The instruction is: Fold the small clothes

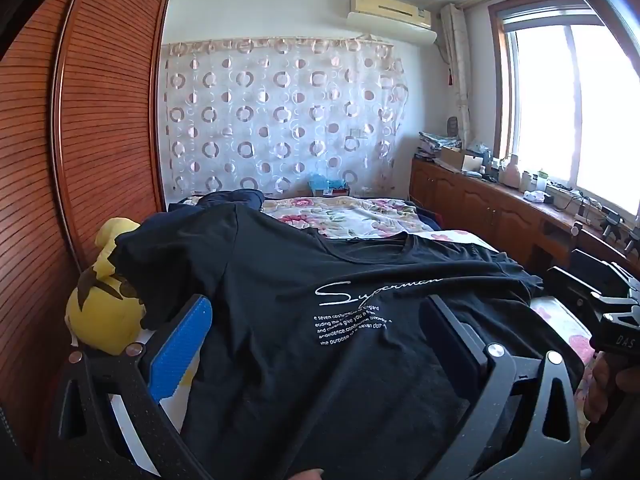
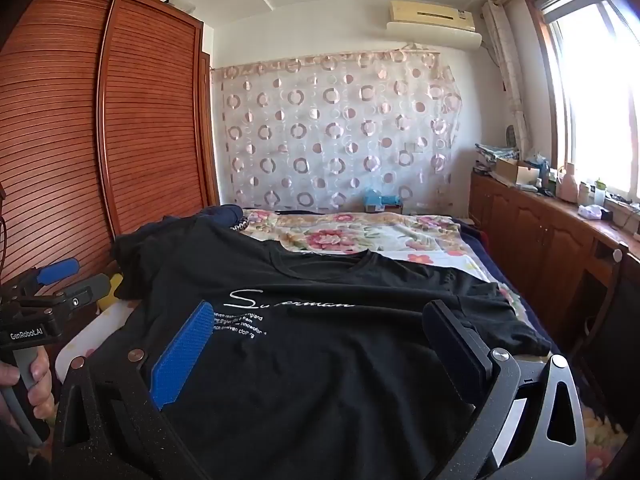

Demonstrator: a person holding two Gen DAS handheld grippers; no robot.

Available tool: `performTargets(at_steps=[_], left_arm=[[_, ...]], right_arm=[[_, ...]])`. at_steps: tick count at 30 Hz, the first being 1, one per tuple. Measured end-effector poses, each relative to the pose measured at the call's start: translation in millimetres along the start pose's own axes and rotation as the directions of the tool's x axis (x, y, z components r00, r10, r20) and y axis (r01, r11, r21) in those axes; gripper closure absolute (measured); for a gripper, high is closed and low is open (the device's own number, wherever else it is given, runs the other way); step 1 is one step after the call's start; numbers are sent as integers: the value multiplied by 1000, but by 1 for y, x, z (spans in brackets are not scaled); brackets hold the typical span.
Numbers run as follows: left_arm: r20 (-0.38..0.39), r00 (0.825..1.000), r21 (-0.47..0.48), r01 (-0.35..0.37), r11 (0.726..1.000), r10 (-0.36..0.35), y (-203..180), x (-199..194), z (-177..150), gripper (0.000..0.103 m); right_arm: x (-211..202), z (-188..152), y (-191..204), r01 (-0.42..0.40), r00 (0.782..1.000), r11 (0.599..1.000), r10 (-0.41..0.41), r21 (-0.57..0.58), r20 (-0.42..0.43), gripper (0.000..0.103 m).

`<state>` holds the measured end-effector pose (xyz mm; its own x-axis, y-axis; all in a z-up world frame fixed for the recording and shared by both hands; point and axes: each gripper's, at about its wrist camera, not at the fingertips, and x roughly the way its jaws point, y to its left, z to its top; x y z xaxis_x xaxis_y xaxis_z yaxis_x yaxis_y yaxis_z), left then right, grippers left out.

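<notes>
Black left gripper (image 1: 320,328), blue-padded fingers (image 1: 180,344), silver screws, "GenRobot.AI" marking

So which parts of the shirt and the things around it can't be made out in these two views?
- Black T-shirt hem: both views, cut off by the bottom edge and the gripper frames.
- Its small printed text: too small and creased to read in full; in the right wrist view the left finger covers the line starts.
- Yellow plush toy: left wrist view, partly under the sleeve.
- Windowsill clutter: too small, washed out by glare.
</notes>
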<state>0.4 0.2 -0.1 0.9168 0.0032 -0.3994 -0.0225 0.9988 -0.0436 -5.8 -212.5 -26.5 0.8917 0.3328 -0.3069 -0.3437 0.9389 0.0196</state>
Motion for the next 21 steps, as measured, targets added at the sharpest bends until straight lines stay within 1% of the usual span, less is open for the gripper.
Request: performTargets(at_steps=[1, 2, 10, 11, 13, 21], left_arm=[[0, 1000, 1, 1, 1000, -1, 1, 1, 0, 0], [30, 999, 35, -20, 999, 19, -2, -1, 0, 0], [22, 1000, 19, -22, 1000, 22, -12, -2, -2, 0], [14, 1000, 13, -18, 1000, 18, -3, 0, -2, 0], [13, 1000, 8, -11, 1000, 11, 0, -1, -2, 0], [9, 1000, 2, -9, 1000, 9, 2, -2, 0, 0]], right_arm=[[0, 0, 0, 0, 1000, 1000, 0, -1, 6, 0], [0, 0, 0, 0, 1000, 1000, 0, -1, 8, 0], [-4, -4, 0, 0, 1000, 1000, -1, 7, 12, 0], [-4, -4, 0, -1, 1000, 1000, 1, 8, 11, 0], [-3, -3, 1, -3, 1000, 1000, 3, 6, 5, 0], [0, 1, -1, -6, 1000, 1000, 7, 11, -1, 0]])
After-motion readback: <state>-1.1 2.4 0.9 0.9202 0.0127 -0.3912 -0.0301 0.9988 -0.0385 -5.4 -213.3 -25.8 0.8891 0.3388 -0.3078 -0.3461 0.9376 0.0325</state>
